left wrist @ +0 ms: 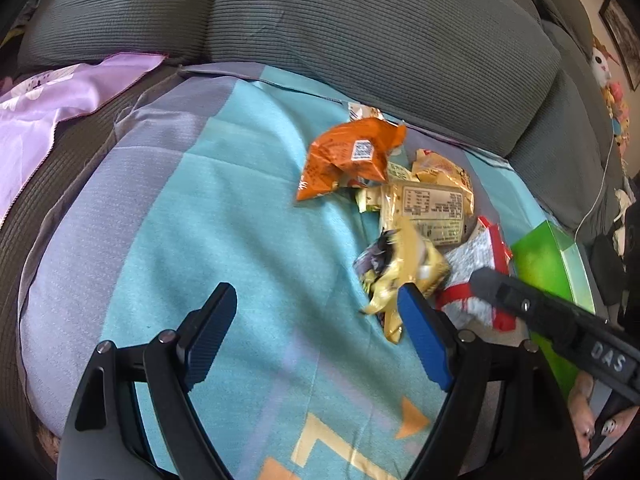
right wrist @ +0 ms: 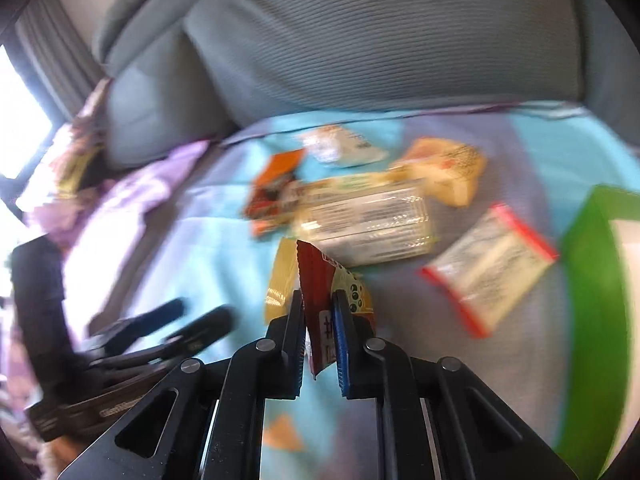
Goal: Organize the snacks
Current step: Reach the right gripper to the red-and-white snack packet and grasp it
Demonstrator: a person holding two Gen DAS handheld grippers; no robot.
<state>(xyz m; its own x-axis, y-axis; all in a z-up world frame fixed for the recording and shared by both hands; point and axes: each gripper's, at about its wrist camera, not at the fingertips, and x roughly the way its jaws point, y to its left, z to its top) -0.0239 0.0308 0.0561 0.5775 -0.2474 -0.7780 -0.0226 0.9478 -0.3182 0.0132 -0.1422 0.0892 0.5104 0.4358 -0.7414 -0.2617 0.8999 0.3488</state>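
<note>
On a sofa's blue cloth, the left gripper is hovering wide apart, holding nothing. The right gripper is pinching a red-and-yellow snack packet above the cloth, beside the snack pile.

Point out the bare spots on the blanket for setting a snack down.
Bare blanket lies left of the orange packet, reaching the purple cloth and the open left gripper. Crowded: the snack pile beside the green box, where the right gripper holds a red packet.
</note>
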